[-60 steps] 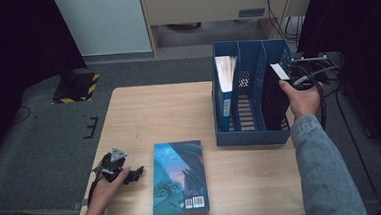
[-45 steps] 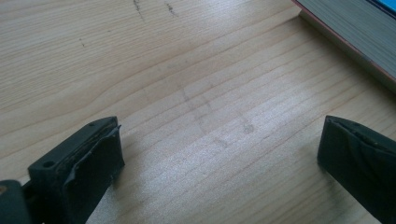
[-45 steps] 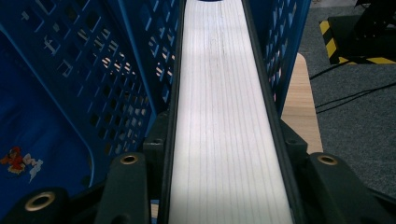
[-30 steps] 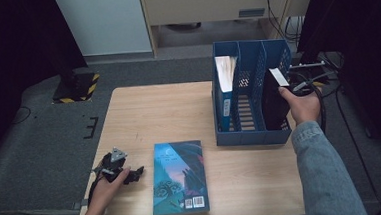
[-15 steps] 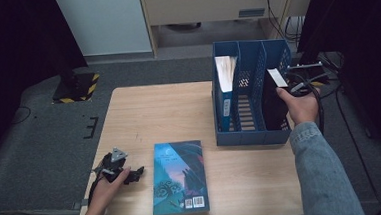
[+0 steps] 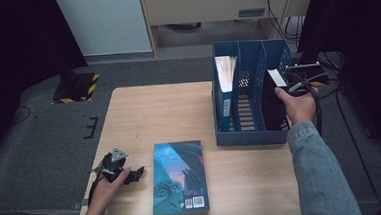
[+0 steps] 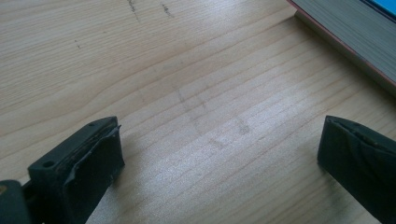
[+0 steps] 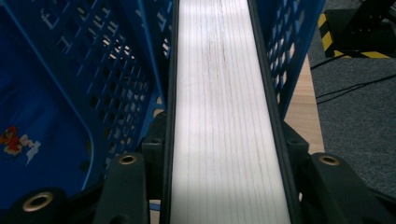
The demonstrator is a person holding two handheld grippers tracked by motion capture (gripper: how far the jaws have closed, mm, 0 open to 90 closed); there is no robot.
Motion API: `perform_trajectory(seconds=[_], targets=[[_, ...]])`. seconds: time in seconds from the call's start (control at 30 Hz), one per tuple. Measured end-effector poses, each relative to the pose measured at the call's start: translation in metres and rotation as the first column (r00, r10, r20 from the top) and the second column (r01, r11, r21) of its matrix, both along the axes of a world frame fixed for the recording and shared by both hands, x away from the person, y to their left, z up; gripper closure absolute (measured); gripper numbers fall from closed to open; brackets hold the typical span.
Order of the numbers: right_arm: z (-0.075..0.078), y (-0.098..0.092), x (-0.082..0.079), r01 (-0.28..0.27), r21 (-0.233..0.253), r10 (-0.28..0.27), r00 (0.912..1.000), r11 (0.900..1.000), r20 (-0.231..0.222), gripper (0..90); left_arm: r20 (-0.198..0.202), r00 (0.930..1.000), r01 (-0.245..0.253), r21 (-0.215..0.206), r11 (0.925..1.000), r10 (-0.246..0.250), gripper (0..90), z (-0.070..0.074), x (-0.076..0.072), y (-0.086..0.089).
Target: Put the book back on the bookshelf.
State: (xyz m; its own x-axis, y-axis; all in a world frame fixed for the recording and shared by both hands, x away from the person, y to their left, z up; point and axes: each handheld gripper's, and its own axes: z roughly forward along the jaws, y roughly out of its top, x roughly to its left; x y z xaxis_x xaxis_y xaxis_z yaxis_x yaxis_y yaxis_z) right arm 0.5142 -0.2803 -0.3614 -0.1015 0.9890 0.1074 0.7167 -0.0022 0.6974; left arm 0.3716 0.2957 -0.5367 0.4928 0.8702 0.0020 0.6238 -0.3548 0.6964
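right gripper [image 6: 291, 85]: pinching a black-covered book [image 6: 273, 102] by its long edges; standing upright in the rightmost slot of the blue perforated plastic file rack [image 6: 250, 134].
right gripper view: showing the book's white page edge [image 8: 224, 116] running between the jaws, rack walls close on both sides; high view isn't showing that.
left gripper [image 6: 118, 169]: resting on the light wooden table [image 6: 159, 114], jaws spread, pinching nothing.
left gripper view: showing the page edge of the teal illustrated hardcover [image 7: 345, 32]; high view is showing it lying flat [image 6: 179, 178] just beside the gripper.
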Motion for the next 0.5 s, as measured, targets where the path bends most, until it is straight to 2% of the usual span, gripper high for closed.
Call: perform_trajectory(seconds=[0.2, 0.5], targets=[[0.0016, -0.0036, 0.0032, 0.011, 0.018, -0.011, 0.9999, 1.000, -0.006, 52.7, 0.000, 1.0000, 0.001, 0.000, 1.0000, -0.001, 0.0, 0.0000, 0.0001, -0.0001], [0.0079, -0.0081, 0.0087, 0.021, 0.037, -0.021, 0.9995, 0.999, 0.024, 52.8, 0.003, 1.0000, 0.000, -0.004, 1.0000, 0.000, 0.0, -0.0002, 0.0002, -0.0005]])
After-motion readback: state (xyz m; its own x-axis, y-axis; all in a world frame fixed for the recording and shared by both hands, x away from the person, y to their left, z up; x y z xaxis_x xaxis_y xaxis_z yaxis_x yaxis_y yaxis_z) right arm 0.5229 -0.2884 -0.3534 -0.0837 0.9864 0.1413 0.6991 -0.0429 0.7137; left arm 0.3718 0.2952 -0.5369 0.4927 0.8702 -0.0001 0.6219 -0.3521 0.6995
